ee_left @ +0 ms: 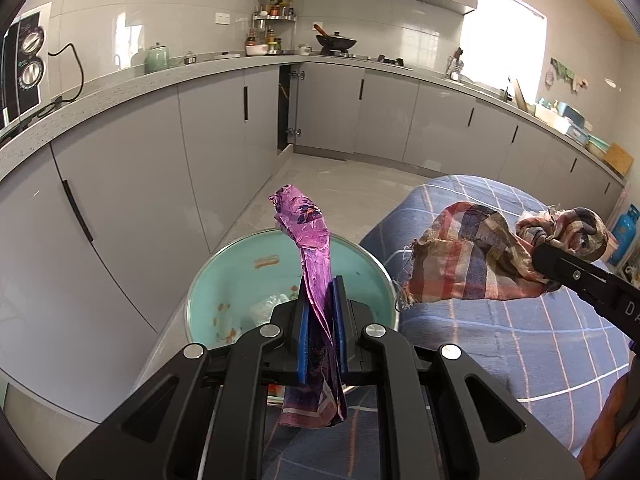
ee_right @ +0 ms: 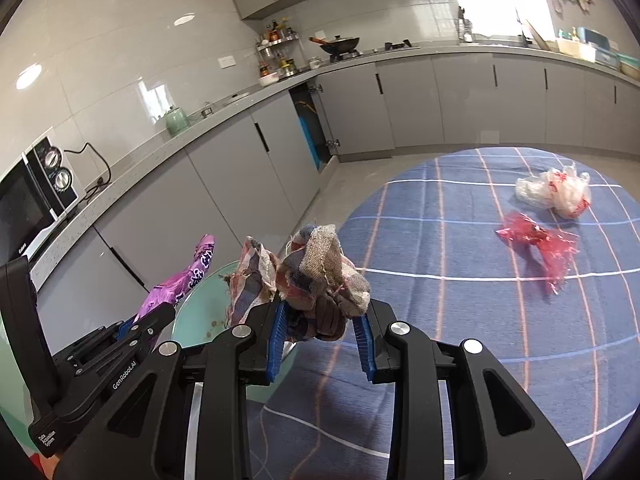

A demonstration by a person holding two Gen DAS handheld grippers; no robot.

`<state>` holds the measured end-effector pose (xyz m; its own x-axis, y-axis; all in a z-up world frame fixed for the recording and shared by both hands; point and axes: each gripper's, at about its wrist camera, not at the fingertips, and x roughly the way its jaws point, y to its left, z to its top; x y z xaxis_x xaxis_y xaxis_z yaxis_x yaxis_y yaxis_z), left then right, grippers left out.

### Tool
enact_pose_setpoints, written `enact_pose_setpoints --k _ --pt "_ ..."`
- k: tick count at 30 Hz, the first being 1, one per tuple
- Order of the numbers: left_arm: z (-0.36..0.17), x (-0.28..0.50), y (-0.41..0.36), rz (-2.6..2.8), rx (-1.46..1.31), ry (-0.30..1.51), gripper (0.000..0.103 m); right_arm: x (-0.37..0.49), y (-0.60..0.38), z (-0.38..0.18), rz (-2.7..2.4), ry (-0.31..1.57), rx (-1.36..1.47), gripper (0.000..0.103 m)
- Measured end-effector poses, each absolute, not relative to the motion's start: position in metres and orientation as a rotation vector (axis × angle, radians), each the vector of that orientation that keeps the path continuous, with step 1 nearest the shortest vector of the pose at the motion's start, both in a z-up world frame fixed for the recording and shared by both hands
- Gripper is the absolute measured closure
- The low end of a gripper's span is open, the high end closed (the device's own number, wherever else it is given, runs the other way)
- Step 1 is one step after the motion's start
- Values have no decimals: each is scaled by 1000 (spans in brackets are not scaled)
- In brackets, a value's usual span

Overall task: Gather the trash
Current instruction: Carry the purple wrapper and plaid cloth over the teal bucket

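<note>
To drop cleanly, each piece should hang over the middle of the teal bin, beside the surface, before the pads part, so nothing catches the rim. The left tongs are pressed nearly together on a purple wrapper, which stands up above the bin's mouth. The right tongs, held wider, clamp a wadded plaid rag near the bin's edge. A red wrapper and a clear plastic bag lie on the surface.
</note>
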<state>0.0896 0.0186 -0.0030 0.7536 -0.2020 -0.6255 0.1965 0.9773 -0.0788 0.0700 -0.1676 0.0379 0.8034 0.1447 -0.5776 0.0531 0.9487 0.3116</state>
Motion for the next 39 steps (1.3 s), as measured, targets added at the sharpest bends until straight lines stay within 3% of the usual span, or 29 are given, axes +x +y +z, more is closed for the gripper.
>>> enact_pose_setpoints --k 39 --pt "-47 132 51 -208 -54 809 92 132 -104 11 75 707 212 72"
